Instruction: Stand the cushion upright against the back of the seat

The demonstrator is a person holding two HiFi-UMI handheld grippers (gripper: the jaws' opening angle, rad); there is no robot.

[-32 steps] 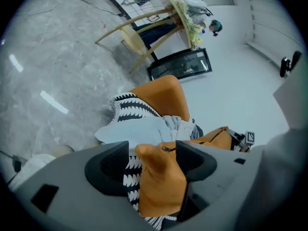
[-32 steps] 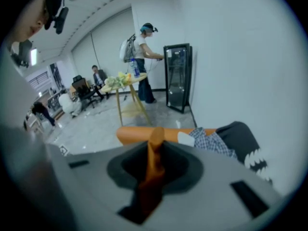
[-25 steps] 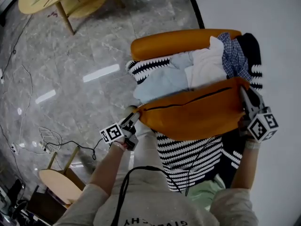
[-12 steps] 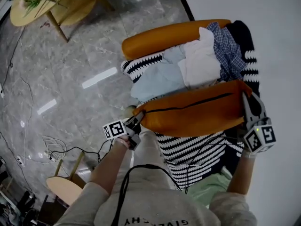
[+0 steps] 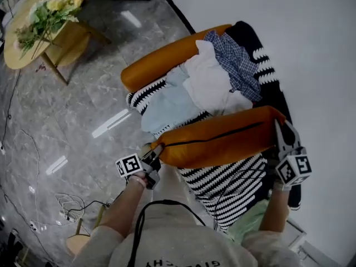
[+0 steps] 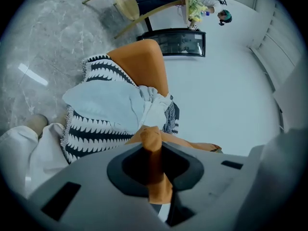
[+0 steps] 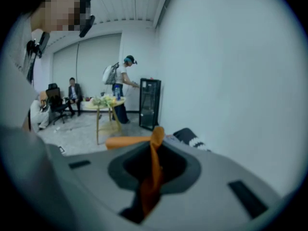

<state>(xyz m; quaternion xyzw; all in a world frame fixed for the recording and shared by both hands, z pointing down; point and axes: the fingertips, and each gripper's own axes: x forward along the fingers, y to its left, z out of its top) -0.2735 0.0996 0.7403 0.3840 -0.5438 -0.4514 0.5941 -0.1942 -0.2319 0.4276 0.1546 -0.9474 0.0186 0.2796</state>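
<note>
Two ends of cushion (image 5: 222, 142) pinched, L gripper (image 5: 157, 150) & R gripper (image 5: 280, 131) fingers closing; long axis across seat (image 5: 245, 174).

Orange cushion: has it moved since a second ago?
Yes. Against the clothes pile, the orange cushion now shows a narrower face, so it seems tipped up more on edge.
</note>
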